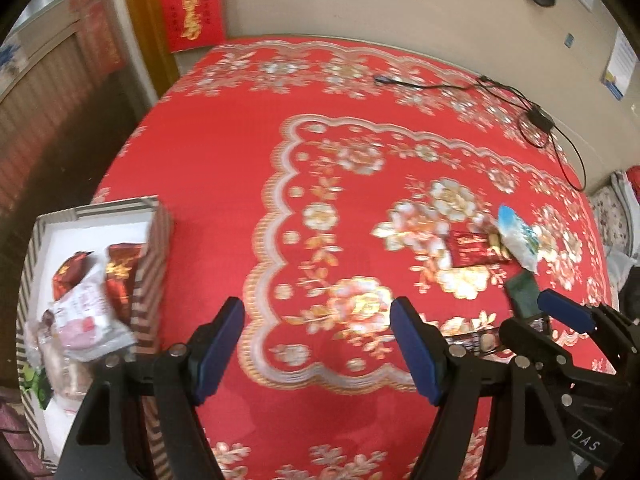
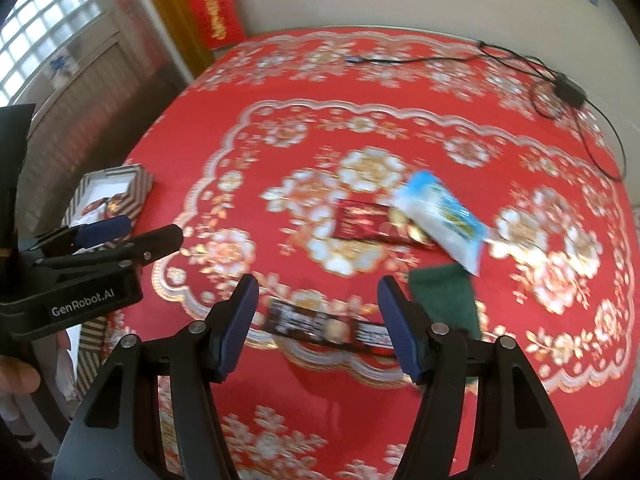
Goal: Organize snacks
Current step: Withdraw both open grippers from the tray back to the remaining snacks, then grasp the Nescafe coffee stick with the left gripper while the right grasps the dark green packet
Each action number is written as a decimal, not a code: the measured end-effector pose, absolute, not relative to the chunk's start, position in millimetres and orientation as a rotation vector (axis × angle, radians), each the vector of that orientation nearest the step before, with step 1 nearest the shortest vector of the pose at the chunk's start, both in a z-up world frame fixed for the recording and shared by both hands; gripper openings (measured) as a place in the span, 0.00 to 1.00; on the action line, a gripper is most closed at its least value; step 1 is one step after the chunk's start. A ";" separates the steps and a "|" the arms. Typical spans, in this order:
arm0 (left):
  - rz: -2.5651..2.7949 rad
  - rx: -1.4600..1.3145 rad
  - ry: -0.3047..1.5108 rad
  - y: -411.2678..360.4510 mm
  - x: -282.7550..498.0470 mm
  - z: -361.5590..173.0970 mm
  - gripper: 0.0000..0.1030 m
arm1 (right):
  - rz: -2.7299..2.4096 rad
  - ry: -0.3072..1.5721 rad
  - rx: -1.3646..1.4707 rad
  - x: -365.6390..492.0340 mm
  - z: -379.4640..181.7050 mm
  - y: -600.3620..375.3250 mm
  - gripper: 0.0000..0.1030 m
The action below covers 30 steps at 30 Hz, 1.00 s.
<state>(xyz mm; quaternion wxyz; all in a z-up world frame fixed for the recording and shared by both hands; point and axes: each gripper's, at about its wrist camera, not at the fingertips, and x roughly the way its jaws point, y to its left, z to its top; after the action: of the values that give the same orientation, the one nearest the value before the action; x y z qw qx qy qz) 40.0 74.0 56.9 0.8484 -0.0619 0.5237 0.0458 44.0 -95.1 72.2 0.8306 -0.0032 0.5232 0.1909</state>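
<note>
A striped box [image 1: 154,276] at the table's left edge holds several snack packets, among them a white-pink one [image 1: 86,312] and a red one [image 1: 122,276]. My left gripper [image 1: 318,344] is open and empty, just right of the box. My right gripper [image 2: 316,324] is open and empty over a dark chocolate bar [image 2: 324,326] lying between its fingers. Beyond it lie a dark green packet [image 2: 444,296], a red packet [image 2: 360,222] and a blue-white packet [image 2: 444,218]. The box also shows in the right wrist view [image 2: 132,196].
The table has a red floral cloth [image 1: 224,168]. A black cable with an adapter [image 2: 568,90] lies at the far right edge. The other gripper [image 2: 120,240] sits at the left of the right wrist view. A wall and a red banner [image 1: 192,4] stand behind.
</note>
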 end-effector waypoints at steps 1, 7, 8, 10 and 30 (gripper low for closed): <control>0.089 -0.126 1.106 68.7 41.8 56.6 0.75 | 0.392 1.114 0.000 44.2 71.0 -102.9 0.60; 0.049 -0.105 1.117 39.9 54.1 53.2 0.75 | 0.346 1.126 0.034 45.9 65.5 -136.6 0.60; 0.046 -0.100 1.119 36.0 55.9 52.6 0.75 | 0.338 1.129 0.039 46.5 64.3 -142.6 0.60; 0.037 -0.089 1.124 27.6 60.5 51.0 0.75 | 0.328 1.131 0.044 46.4 62.8 -149.5 0.60; -0.248 0.033 1.185 -24.4 62.3 29.5 0.75 | 0.283 1.158 0.088 54.9 51.0 -198.7 0.60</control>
<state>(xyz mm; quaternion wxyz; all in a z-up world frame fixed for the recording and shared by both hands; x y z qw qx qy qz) 62.3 -24.4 29.5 0.8221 0.0156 0.5571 -0.1165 54.9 -198.7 51.0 0.8265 0.0414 0.5453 0.1333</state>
